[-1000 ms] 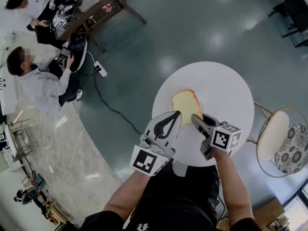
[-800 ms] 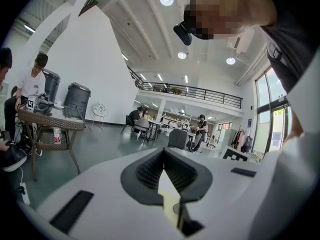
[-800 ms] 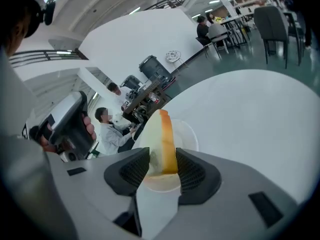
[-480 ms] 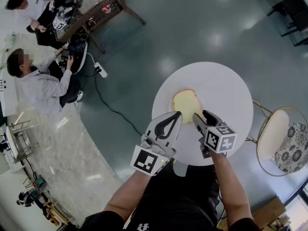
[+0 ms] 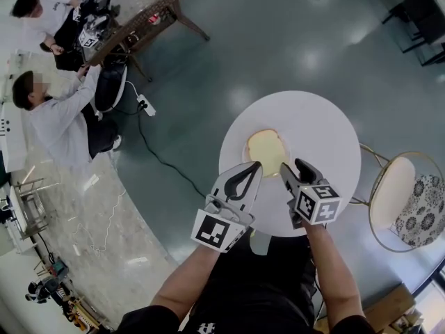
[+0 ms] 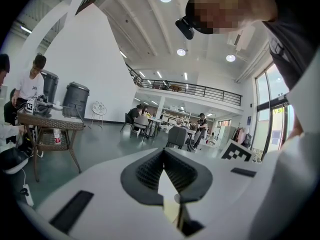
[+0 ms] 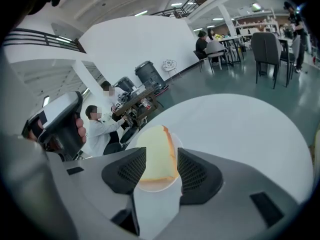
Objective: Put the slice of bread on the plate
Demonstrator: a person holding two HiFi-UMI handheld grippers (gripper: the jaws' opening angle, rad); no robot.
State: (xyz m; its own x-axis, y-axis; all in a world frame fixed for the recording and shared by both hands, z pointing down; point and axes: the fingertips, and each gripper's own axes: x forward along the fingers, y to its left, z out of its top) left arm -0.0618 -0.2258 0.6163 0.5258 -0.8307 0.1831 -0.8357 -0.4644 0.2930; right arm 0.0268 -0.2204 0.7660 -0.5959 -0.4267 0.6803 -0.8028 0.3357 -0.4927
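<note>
— So where does the slice of bread [image 5: 268, 152] lie?

— Flat on the small white plate [image 7: 156, 187], which sits toward the near-left part of the round white worktop [image 5: 320, 127] in the head view. I judge the placing to be done; what is left is getting clear of it.

— And the right gripper [image 5: 293, 167]?

— Just beside the plate's near edge, pointing down at it. Its jaws have just been opening and stand wide apart, with nothing pinched between them. In the right gripper view the slice shows through the gap, beyond the tips, and neither pad is on it.

— How should the retreat go?

— I'd keep the jaws spread and draw back along the line they point, up and toward the body, not sideways. A swing could catch the crust and shove the slice off the plate, or nudge the plate across the smooth top. Soft bread may cling to a ribbed pad, so a slow start would show that in time.

— The left gripper [image 5: 254, 167]?

— Its jaws are closed together on nothing. It hovers over the worktop's near edge, just beside the right one. It has no part in this step and is best held where it is, so the two don't knock.
</note>
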